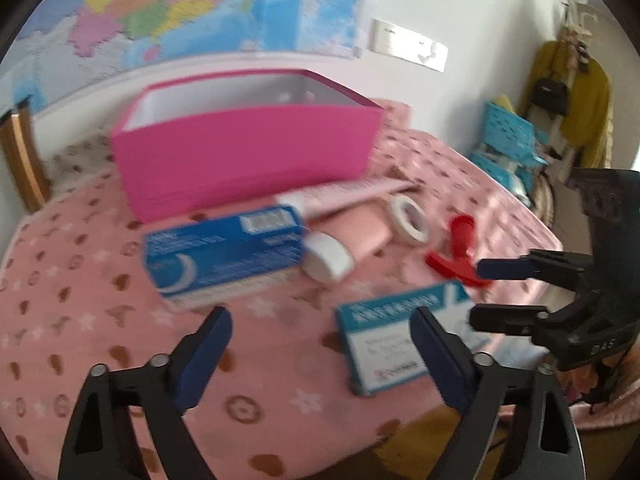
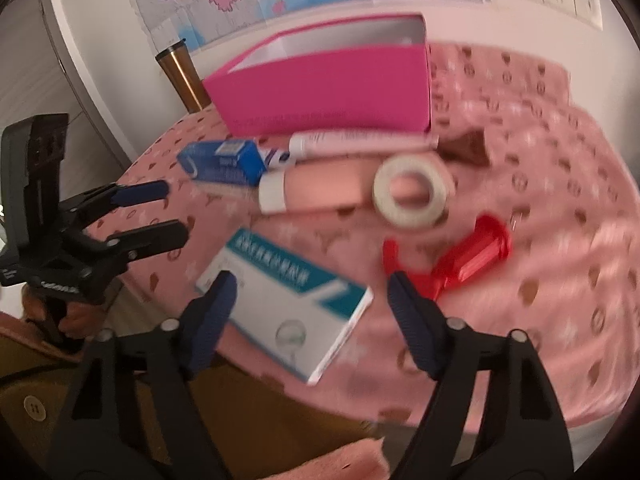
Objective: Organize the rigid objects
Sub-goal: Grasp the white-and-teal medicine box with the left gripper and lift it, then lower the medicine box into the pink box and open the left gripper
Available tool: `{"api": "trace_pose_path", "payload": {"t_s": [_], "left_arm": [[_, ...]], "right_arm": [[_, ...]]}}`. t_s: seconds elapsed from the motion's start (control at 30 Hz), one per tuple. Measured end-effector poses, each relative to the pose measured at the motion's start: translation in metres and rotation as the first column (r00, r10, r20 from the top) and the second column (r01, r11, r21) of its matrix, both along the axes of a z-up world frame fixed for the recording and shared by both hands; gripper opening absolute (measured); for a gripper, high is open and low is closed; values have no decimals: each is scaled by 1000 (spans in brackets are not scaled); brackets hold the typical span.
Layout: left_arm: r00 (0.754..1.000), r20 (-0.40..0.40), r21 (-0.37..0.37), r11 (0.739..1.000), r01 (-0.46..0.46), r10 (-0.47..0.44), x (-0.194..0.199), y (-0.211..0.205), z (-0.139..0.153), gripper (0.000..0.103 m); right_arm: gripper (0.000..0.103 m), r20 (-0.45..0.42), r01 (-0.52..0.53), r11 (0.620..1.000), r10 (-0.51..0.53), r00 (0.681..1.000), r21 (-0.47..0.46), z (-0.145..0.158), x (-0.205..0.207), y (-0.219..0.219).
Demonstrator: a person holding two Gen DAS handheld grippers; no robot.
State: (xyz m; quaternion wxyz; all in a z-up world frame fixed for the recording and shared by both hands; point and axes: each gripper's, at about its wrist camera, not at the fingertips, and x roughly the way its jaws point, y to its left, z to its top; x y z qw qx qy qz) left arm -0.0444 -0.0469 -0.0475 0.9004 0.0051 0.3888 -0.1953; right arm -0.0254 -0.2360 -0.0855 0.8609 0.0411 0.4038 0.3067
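An open pink box (image 1: 248, 152) stands at the back of the pink cloth. In front of it lie a blue carton (image 1: 224, 256), a long pink tube (image 1: 344, 196), a white-capped pink bottle (image 1: 344, 248), a tape roll (image 1: 408, 220) and a red plastic piece (image 1: 456, 248). A teal-and-white carton (image 2: 288, 312) lies nearest the front edge. My left gripper (image 1: 320, 320) is open above bare cloth between the two cartons. My right gripper (image 2: 312, 284) is open over the teal-and-white carton, its right finger apart from it. Both views are blurred.
A metal tumbler (image 2: 180, 76) stands at the back left by the wall. A small brown item (image 2: 468, 144) lies right of the pink box (image 2: 328, 88). Blue baskets (image 1: 508, 140) and a yellow coat (image 1: 572, 92) are beyond the table's right edge.
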Motion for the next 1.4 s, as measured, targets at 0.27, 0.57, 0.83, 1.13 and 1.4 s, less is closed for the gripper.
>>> {"api": "trace_pose_path", "payload": {"t_s": [0.27, 0.57, 0.83, 1.13, 1.4], "left_arm": [[987, -107, -3, 993, 119, -118, -1, -25, -23, 58], [985, -131, -60, 992, 108, -115, 5, -19, -20, 59], [996, -21, -87, 993, 81, -83, 12, 0, 26, 59], [992, 123, -89, 996, 7, 4, 52, 30, 83, 59], [982, 145, -68, 991, -115, 123, 112, 59, 106, 59]], "right_arm": [[62, -66, -3, 1000, 5, 998, 24, -18, -2, 3], [55, -88, -8, 999, 11, 996, 37, -16, 6, 9], [55, -8, -24, 997, 25, 1000, 75, 25, 23, 12], [55, 133, -75, 993, 62, 989, 95, 82, 71, 39], [55, 243, -111, 991, 91, 966, 70, 120, 127, 80]]}}
